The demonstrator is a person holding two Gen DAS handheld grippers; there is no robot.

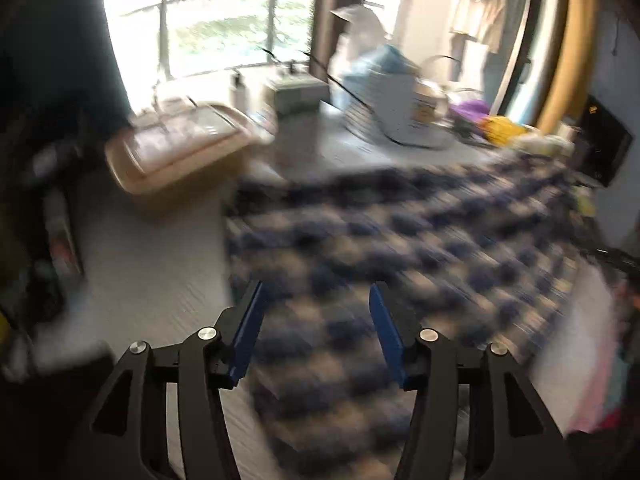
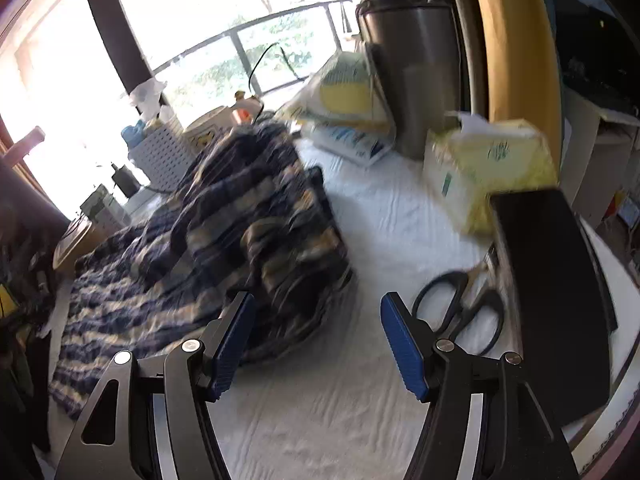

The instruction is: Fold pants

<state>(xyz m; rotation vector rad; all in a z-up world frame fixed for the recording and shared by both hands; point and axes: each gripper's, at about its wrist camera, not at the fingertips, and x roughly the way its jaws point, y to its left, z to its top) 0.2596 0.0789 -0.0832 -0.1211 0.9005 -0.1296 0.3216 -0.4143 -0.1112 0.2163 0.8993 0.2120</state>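
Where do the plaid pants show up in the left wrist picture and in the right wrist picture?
Left wrist view: the plaid pants spread across the centre and right, running down between the open left gripper fingers.
Right wrist view: the pants lie bunched at centre left, beside the open right gripper.
Shared landmark: the bright window with its railing, behind the white table cover.

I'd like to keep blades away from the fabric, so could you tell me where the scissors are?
In the right wrist view, the scissors lie on the white cloth right of the right gripper, beside a black box.
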